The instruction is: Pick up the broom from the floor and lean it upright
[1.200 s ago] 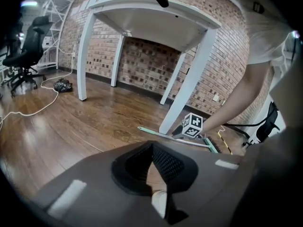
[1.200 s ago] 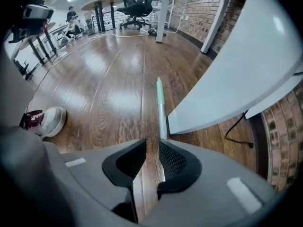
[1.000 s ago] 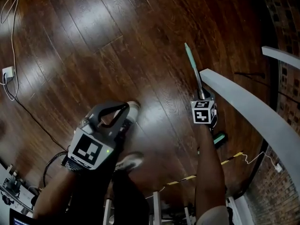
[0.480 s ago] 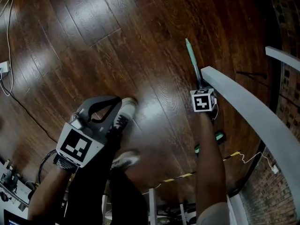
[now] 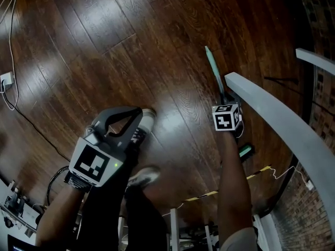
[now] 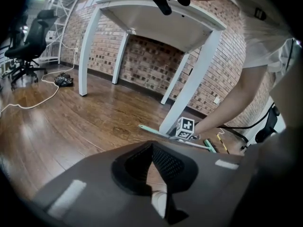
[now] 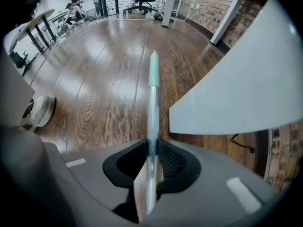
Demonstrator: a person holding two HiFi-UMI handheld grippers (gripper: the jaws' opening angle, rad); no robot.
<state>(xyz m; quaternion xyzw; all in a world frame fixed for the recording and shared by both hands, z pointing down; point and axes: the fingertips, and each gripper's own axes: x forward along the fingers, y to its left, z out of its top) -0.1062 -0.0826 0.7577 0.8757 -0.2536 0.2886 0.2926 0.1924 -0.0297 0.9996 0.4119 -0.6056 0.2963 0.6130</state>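
The broom lies on the dark wood floor, its grey handle point(image 5: 216, 77) ending in a teal tip and its teal head point(image 5: 245, 151) close to my feet. My right gripper point(image 5: 225, 102) points straight down over the handle beside the table edge. In the right gripper view the handle point(image 7: 153, 91) runs between the jaws of that gripper point(image 7: 151, 148), which are closing, pads against it. My left gripper point(image 5: 140, 115) hangs above a shoe, shut with nothing in it. The left gripper view shows its tips point(image 6: 152, 148) meeting, with the broom point(image 6: 156, 130) beyond them.
A pale grey table top point(image 5: 272, 119) curves along the right, right next to the handle, with its white leg point(image 6: 189, 84) near the broom. My shoes point(image 5: 148, 120) stand left of the handle. A cable point(image 5: 10, 88) trails at the far left. Brick wall behind.
The right gripper stays over the same spot on the handle. The left gripper swayed a little to the left and came back. The broom has not moved.
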